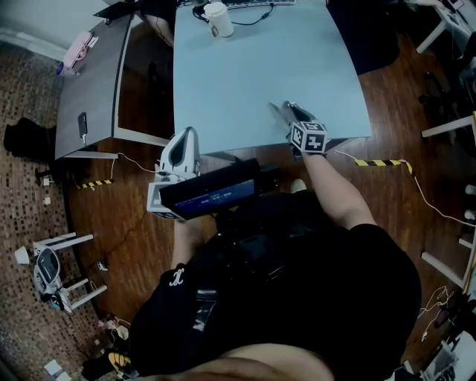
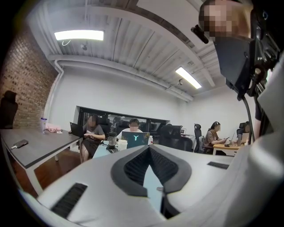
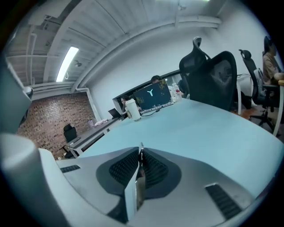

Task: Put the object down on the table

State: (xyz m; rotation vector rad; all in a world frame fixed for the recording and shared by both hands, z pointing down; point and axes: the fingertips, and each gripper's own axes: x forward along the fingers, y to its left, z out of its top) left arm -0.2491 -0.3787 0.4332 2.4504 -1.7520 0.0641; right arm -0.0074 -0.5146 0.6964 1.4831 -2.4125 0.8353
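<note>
A thin, flat, pale plate stands edge-on between the dark ribbed pads of my right gripper, which is shut on it. In the head view that gripper is low over the near right part of the light blue table; the plate is too small to make out there. My left gripper hangs at the table's front edge, left of the right one. Its jaws meet at the tips with nothing between them.
A white cup and a cable lie at the table's far side, with a laptop behind. A black office chair stands at the table's right. A grey desk with a phone sits left. A dark device hangs at the person's chest.
</note>
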